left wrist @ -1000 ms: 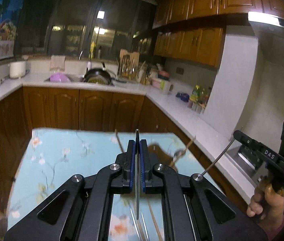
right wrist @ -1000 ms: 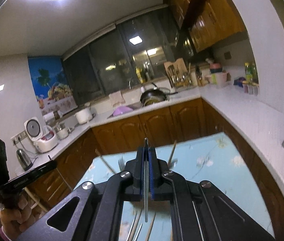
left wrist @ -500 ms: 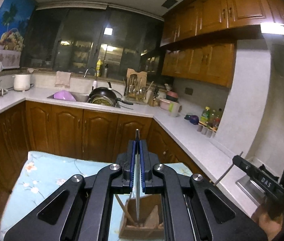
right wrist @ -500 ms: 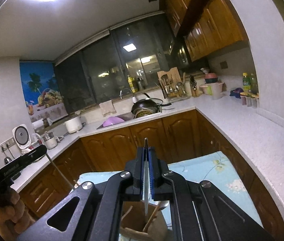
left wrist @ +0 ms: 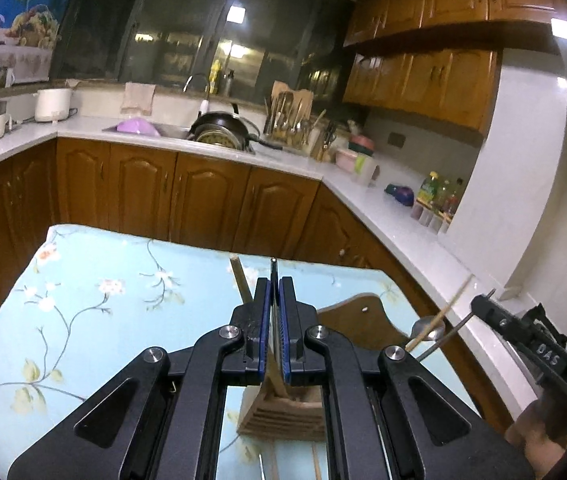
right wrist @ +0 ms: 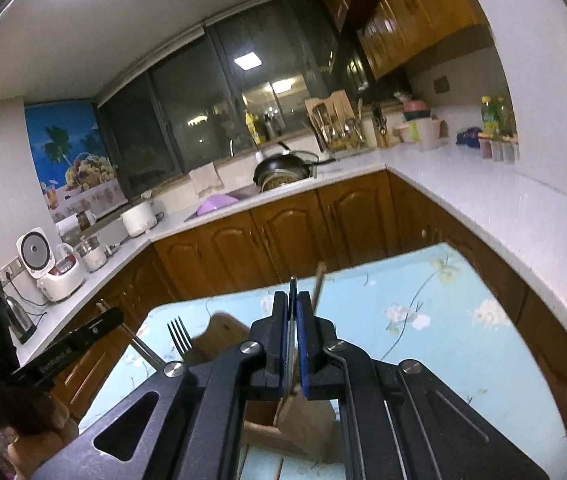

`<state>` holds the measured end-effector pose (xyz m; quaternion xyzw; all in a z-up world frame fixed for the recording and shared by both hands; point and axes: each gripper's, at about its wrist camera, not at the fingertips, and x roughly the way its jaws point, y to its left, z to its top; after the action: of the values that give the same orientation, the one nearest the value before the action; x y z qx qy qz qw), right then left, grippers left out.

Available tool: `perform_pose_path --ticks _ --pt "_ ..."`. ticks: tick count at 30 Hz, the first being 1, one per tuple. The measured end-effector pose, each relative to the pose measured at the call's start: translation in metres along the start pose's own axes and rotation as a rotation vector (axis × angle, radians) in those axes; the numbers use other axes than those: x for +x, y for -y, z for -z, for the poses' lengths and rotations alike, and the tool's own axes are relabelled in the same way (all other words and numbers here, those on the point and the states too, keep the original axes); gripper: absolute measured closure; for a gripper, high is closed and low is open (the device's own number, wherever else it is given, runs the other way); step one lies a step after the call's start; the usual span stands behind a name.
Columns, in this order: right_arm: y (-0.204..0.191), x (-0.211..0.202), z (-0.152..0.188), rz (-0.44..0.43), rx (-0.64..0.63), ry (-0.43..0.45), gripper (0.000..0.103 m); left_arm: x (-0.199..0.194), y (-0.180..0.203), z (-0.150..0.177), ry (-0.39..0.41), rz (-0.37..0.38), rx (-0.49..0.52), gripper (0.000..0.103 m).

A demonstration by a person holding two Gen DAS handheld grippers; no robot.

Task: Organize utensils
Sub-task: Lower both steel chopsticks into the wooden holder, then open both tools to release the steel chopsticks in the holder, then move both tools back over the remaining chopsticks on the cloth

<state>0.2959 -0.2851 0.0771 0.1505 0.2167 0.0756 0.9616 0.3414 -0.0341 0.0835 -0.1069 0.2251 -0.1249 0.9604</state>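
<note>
On the left, the left gripper [left wrist: 274,300] has its blue pads nearly together on a thin metal utensil [left wrist: 273,268], of which only the handle tip shows above them. Just below sits the wooden holder [left wrist: 283,412], on the flowered tablecloth [left wrist: 95,304], with a wooden chopstick [left wrist: 241,278] already leaning in it. To the right, the right gripper [right wrist: 291,322] is likewise pinched on a thin dark-handled utensil [right wrist: 292,286]; what kind it is cannot be told. In its view a fork [right wrist: 179,338] stands by the holder's raised back, and a wooden stick [right wrist: 318,284] leans just right of the pads.

The step in hand looks like lowering both utensils into the holder. To do it well, keep each handle upright, come straight down over an open slot, and let go only once the tip is inside.

Room is tight: the 2 grippers work close together over 1 small holder, so 1 should go first. The holder sits near the table's right edge, by the counter; the left of the cloth is open.
</note>
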Motion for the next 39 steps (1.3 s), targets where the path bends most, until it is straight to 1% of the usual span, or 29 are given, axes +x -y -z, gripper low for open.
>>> perform_pose_path --ticks 2,14,15,16,18,19,20,21,22,23,24,25,26,27,28,29,30,32,35,39 --pt "0.0 0.005 0.002 0.001 0.0 -0.021 0.099 -0.002 0.0 0.001 0.0 -0.005 0.011 0.099" --pt "0.003 0.009 0.002 0.012 0.015 -0.037 0.098 0.001 -0.005 -0.004 -0.022 0.006 0.006 0.099" --pt "0.003 0.009 0.002 0.01 0.018 -0.04 0.097 0.002 -0.005 -0.004 -0.027 0.008 0.008 0.099" --pt "0.003 0.009 0.002 0.008 0.021 -0.044 0.093 0.001 -0.004 -0.005 -0.032 0.014 0.013 0.099" --pt "0.004 0.009 0.002 -0.001 0.03 -0.047 0.092 -0.004 -0.002 -0.006 -0.023 0.008 0.024 0.098" --pt "0.004 0.008 0.002 -0.006 0.035 -0.049 0.087 -0.005 -0.001 -0.006 -0.021 0.011 0.03 0.098" --pt "0.004 0.007 0.001 -0.011 0.037 -0.046 0.078 -0.009 0.001 -0.007 -0.018 0.019 0.034 0.095" --pt "0.005 0.004 -0.001 -0.013 0.038 -0.039 0.072 -0.013 0.002 -0.008 -0.013 0.023 0.035 0.089" --pt "0.005 0.002 0.0 -0.016 0.039 -0.033 0.061 -0.017 0.004 -0.009 -0.008 0.022 0.035 0.084" --pt "0.004 -0.002 -0.001 -0.021 0.042 -0.023 0.056 -0.023 0.004 -0.009 0.002 0.024 0.032 0.074" --pt "0.004 -0.008 -0.003 -0.026 0.046 -0.011 0.055 -0.029 0.004 -0.01 0.014 0.023 0.025 0.065" --pt "0.003 -0.012 -0.004 -0.027 0.048 -0.003 0.052 -0.035 0.003 -0.009 0.022 0.017 0.016 0.06" --pt "0.004 -0.015 -0.005 -0.029 0.05 0.002 0.045 -0.043 0.0 -0.008 0.03 0.011 0.001 0.05" --pt "0.003 -0.021 -0.006 -0.031 0.053 0.012 0.041 -0.048 -0.002 -0.007 0.036 0.01 -0.011 0.042" --pt "0.003 -0.028 -0.005 -0.036 0.054 0.025 0.034 -0.055 -0.006 -0.005 0.039 0.008 -0.027 0.038" --pt "0.002 -0.038 -0.004 -0.043 0.053 0.045 0.028 -0.062 -0.011 -0.001 0.038 0.002 -0.042 0.03" --pt "0.001 -0.045 -0.003 -0.046 0.051 0.058 0.026 -0.067 -0.015 0.003 0.035 -0.007 -0.057 0.026" --pt "0.001 -0.055 0.0 -0.049 0.046 0.075 0.013 -0.078 -0.026 0.014 0.02 -0.014 -0.086 0.025" --pt "0.0 -0.072 0.012 -0.047 0.037 0.082 0.009 -0.09 -0.037 0.033 -0.021 -0.021 -0.119 0.025" --pt "-0.001 -0.089 0.042 -0.04 0.031 0.047 0.006 -0.103 -0.046 0.06 -0.072 -0.032 -0.139 0.025"
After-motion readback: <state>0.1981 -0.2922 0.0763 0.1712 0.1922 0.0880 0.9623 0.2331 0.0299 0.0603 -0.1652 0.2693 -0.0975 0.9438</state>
